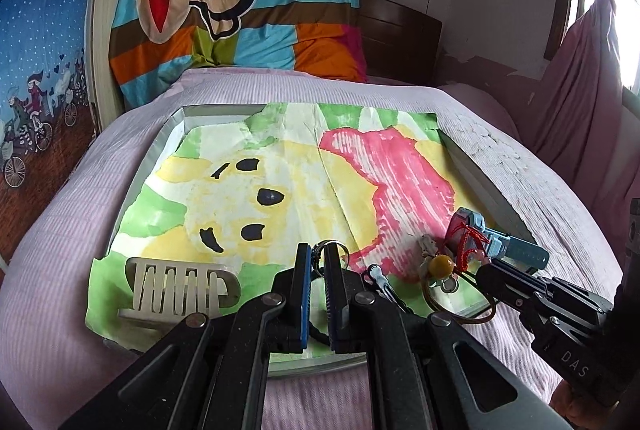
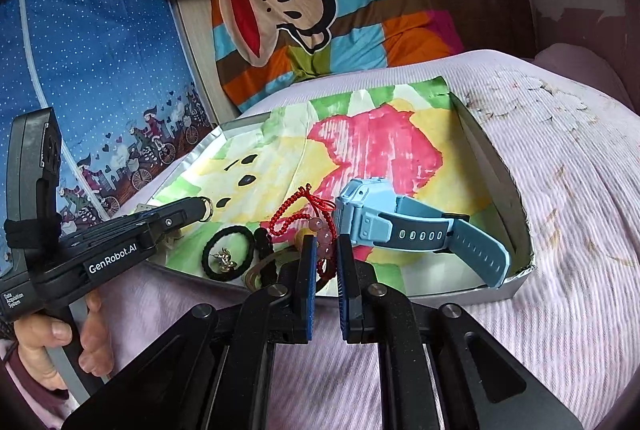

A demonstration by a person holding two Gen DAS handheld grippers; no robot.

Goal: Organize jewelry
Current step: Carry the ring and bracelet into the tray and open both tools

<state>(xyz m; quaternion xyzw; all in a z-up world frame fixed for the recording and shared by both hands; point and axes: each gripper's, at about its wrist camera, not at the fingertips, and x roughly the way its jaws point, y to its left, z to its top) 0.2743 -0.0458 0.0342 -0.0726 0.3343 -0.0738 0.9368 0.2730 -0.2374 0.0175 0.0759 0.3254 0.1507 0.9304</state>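
Note:
A shallow tray [image 1: 172, 134] lined with a painted paper sits on the bed. My left gripper [image 1: 317, 258] is shut on a metal ring [image 1: 332, 248] and holds it over the tray's near edge; the ring also shows at its tip in the right wrist view [image 2: 207, 209]. A pale slotted holder [image 1: 180, 284] lies to its left. My right gripper [image 2: 323, 250] has its jaws narrowly apart around a red-cord bead bracelet [image 2: 316, 226]; whether it grips is unclear. A blue watch [image 2: 404, 230] lies to its right and a black hair tie [image 2: 228, 254] to its left.
A brown hoop [image 1: 460, 306], a yellow bead charm [image 1: 440, 265] and a small clip [image 1: 378, 276] lie at the tray's near right. The tray's right wall [image 2: 492, 166] stands raised. Pink bedding [image 2: 560, 190] surrounds the tray; a striped quilt [image 1: 248, 2] is behind.

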